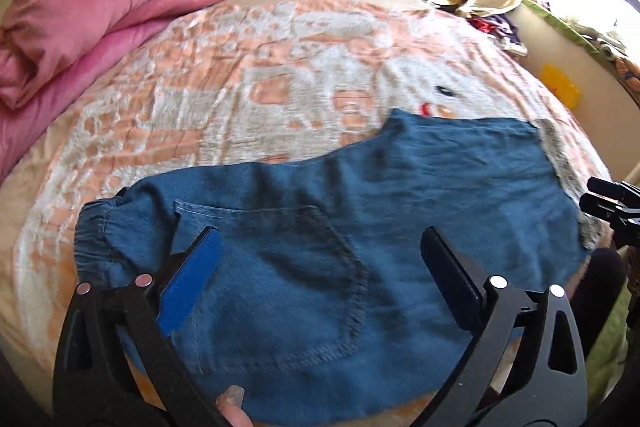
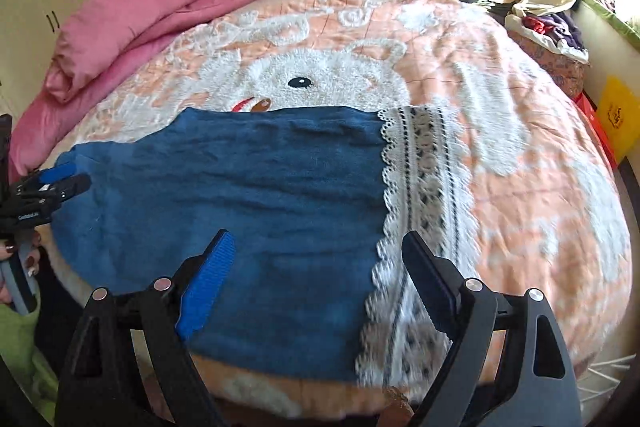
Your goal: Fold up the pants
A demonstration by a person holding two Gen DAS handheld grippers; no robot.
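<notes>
Jaws wide on both left gripper and right gripper, gripping nothing, above blue pants lying flat on near bed, apparently folded lengthwise, lace hem rightward, crosswise folds remaining.

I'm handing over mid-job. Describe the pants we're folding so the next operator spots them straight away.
Start at the bed with the peach-and-white bear blanket. The pants lie flat on its near edge, under both open grippers. They are the only blue denim there, with white lace cuffs and a stitched back pocket, unlike the pink quilt at the far left.
</notes>
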